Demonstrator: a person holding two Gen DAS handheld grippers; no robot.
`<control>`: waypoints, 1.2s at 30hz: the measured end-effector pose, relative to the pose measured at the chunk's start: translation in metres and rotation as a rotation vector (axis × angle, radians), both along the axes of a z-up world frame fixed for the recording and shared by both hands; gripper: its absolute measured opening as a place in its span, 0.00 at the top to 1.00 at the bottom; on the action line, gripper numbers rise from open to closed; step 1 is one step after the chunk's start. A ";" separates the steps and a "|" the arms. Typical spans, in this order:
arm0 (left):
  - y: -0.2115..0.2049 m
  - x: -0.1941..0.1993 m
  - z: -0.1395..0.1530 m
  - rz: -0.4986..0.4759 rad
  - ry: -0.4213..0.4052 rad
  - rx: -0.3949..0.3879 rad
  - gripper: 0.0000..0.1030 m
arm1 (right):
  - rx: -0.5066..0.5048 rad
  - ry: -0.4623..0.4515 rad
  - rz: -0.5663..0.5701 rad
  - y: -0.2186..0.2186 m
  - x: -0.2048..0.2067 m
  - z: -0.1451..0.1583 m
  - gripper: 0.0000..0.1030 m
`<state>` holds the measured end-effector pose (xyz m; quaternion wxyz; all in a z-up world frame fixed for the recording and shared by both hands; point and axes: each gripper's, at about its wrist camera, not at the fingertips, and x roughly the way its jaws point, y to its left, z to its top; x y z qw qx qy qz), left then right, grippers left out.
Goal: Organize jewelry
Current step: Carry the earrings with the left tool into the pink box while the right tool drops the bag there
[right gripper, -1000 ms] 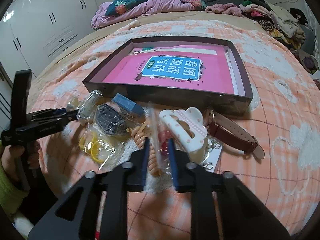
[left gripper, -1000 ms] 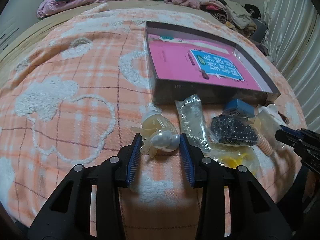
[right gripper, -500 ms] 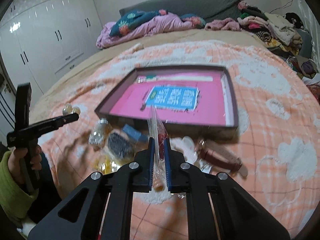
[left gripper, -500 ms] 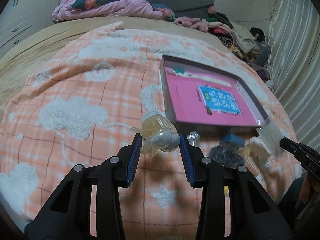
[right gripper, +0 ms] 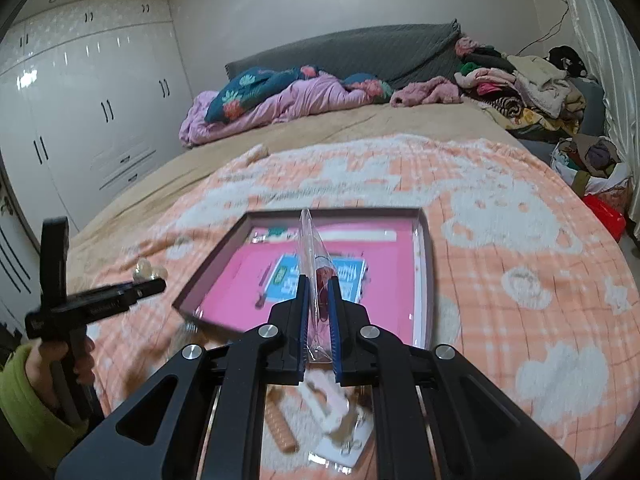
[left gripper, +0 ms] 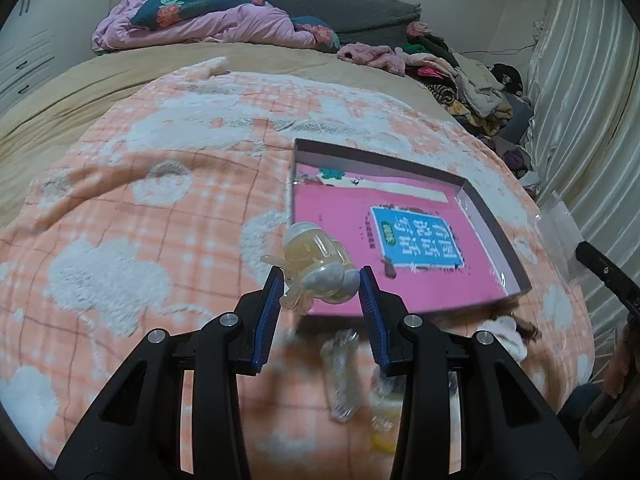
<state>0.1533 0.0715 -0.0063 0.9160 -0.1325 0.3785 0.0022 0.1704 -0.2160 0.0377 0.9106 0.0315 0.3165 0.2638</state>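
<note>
My left gripper (left gripper: 320, 286) is shut on a cream pearl hair claw (left gripper: 316, 266) and holds it in the air, left of the front corner of the shallow box (left gripper: 492, 224) with a pink bottom. My right gripper (right gripper: 319, 294) is shut on a clear plastic bag (right gripper: 314, 264) with something red inside, held upright above the near edge of the box (right gripper: 426, 264). The left gripper (right gripper: 150, 286) also shows in the right wrist view, at the left, with the claw (right gripper: 146, 270).
Loose items lie blurred on the orange plaid blanket (left gripper: 120, 208) below the grippers: a clear packet (left gripper: 340, 372), a white hair claw (right gripper: 324, 396), a coiled hair tie (right gripper: 280, 426), an earring card (right gripper: 344, 446). Clothes pile (right gripper: 520, 80) at the back right; wardrobe (right gripper: 80, 120) at left.
Both grippers have risen off the blanket with their items and moved toward the box. The pile of items has dropped low in both views.
</note>
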 end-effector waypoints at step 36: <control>-0.055 0.072 -0.041 -0.072 0.063 0.048 0.70 | 0.033 0.171 -0.172 -0.021 0.081 -0.076 0.90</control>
